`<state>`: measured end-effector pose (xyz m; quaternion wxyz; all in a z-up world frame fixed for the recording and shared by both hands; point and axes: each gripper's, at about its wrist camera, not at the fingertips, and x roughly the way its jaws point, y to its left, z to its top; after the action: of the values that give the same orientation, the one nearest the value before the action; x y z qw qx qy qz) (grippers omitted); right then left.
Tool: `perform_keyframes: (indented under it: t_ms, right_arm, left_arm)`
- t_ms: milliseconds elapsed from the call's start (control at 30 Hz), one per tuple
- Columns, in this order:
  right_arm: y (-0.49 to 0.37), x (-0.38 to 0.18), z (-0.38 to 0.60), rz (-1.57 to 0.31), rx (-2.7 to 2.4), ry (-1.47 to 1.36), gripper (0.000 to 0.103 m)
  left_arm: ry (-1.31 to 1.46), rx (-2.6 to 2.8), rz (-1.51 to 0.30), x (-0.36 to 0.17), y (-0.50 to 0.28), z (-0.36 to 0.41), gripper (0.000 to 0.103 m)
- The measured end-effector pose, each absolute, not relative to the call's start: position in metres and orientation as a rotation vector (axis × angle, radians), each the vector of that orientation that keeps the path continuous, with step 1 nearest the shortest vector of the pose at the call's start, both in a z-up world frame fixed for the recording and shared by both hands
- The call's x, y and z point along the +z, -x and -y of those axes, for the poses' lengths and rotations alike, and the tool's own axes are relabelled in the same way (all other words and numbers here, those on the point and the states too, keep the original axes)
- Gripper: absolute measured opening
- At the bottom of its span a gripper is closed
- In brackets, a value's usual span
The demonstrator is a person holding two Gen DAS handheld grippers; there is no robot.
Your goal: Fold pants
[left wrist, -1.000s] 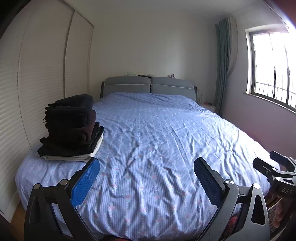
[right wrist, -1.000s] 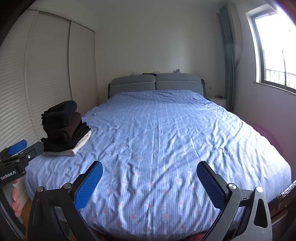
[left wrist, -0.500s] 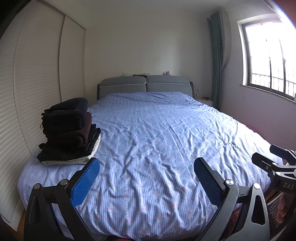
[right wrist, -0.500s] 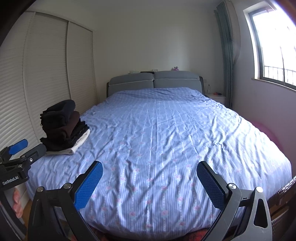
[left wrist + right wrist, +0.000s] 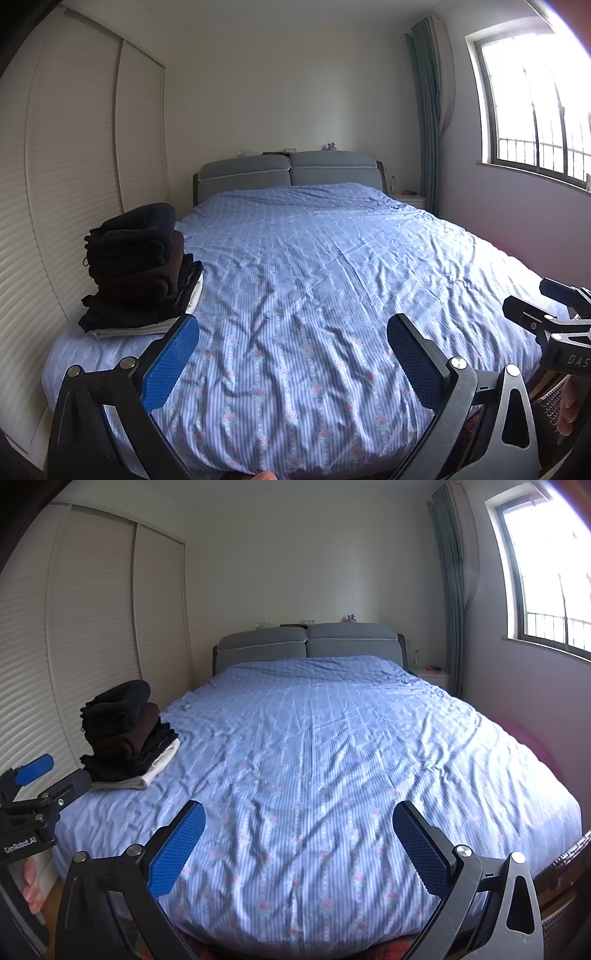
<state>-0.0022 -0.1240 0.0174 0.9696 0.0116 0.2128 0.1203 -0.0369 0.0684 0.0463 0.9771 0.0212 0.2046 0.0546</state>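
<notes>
The only pants-like things in view are in the stack of folded dark garments [image 5: 136, 266] that sits on a pale folded piece at the near left corner of the bed [image 5: 332, 277], ahead and to the left of the left gripper [image 5: 291, 354] and further off to the left of the right gripper [image 5: 299, 838]; whether every piece in it is a pair of pants cannot be told. The stack looks squared and finished, so that part of the work seems done — and no unfolded pants lie anywhere on the blue striped sheet ahead of either gripper. Judging from that, either the folding is complete or the next pair has yet to be brought from somewhere out of view; the pictures do not settle which. Both grippers hover at the foot of the bed, side by side, each visible at the edge of the other's view. The left gripper's jaws stand wide apart with nothing between the blue pads [image 5: 171, 362] and nothing touching them — the right gripper is the same, spread wide and empty, its pads [image 5: 179, 849] clear of the sheet below
</notes>
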Motion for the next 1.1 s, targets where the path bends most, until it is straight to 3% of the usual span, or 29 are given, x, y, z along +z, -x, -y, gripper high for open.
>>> perform_keyframes:
  t_ms: [1100]
  right_arm:
    - [0.0060, 0.0174, 0.1239, -0.427, 0.249, -0.036, 0.103]
  left_arm:
    - [-0.043, 0.083, -0.376, 0.0510, 0.0429, -0.0625, 0.103]
